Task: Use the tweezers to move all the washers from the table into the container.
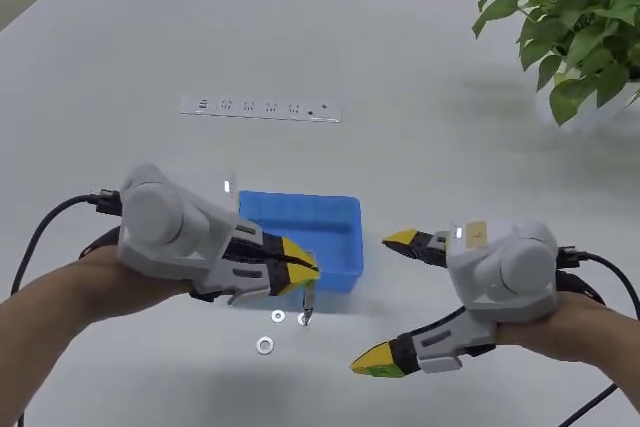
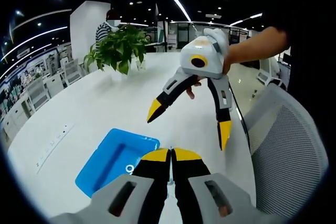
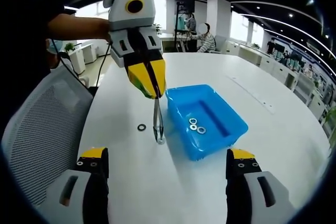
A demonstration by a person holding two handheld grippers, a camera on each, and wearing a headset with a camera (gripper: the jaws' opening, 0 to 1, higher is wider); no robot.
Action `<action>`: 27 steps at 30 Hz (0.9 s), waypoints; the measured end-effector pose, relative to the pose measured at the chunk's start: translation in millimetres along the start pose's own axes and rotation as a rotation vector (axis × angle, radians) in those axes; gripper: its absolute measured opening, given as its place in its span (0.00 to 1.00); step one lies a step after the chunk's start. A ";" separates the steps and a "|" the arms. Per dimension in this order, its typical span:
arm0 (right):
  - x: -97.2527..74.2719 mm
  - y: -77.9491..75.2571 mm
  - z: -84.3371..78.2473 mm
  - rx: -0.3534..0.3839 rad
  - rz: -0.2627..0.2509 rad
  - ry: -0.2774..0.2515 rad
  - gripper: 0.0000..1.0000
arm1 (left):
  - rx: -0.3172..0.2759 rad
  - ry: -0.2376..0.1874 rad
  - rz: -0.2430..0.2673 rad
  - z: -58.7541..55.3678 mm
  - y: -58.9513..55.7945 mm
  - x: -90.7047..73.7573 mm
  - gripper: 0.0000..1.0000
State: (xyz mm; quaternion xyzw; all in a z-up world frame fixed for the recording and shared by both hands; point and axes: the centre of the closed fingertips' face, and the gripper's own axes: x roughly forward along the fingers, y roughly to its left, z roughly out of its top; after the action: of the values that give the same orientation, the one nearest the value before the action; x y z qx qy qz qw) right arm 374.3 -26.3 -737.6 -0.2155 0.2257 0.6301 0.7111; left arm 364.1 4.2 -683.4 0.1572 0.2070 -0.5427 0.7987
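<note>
My left gripper [image 1: 312,269] is shut on metal tweezers [image 1: 307,302], which point down at the table just in front of the blue container [image 1: 345,247]. In the right gripper view the tweezers [image 3: 157,121] have their tips at a washer [image 3: 160,140] on the table. Two more washers [image 1: 278,317] [image 1: 264,346] lie close by. Three washers [image 3: 193,124] rest inside the container [image 3: 231,129]. My right gripper [image 1: 374,302] is open with nothing between its jaws, to the right of the container. In the left gripper view it [image 2: 188,128] hangs spread above the table.
A white power strip [image 1: 260,108] lies farther back on the white table. A potted plant [image 1: 580,27] stands at the back right corner. A grey mesh chair [image 3: 42,129] stands at the table's near edge. People sit in the office behind.
</note>
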 end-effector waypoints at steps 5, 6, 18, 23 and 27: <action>2.6 2.7 0.0 0.000 0.007 0.002 0.93 | 0.000 0.002 0.000 -3.9 1.2 1.3 0.05; 2.9 3.1 0.3 -0.001 0.009 0.001 0.93 | -0.003 -0.006 0.002 -3.4 1.6 1.4 0.05; 8.5 9.7 6.1 -0.041 0.042 -0.007 0.79 | 0.007 -0.009 -0.009 -3.3 0.0 0.2 0.05; 13.1 13.4 5.9 -0.066 0.065 0.002 0.72 | 0.021 -0.002 -0.021 -6.1 1.9 0.9 0.05; 17.6 16.9 6.4 -0.092 0.087 0.011 0.64 | 0.027 0.003 -0.025 -7.5 2.1 0.5 0.05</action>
State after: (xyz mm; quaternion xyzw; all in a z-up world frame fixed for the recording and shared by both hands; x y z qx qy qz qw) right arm 359.7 -6.5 -743.2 -0.2413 0.2098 0.6689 0.6710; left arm 365.0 8.2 -690.1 0.1661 0.2027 -0.5552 0.7894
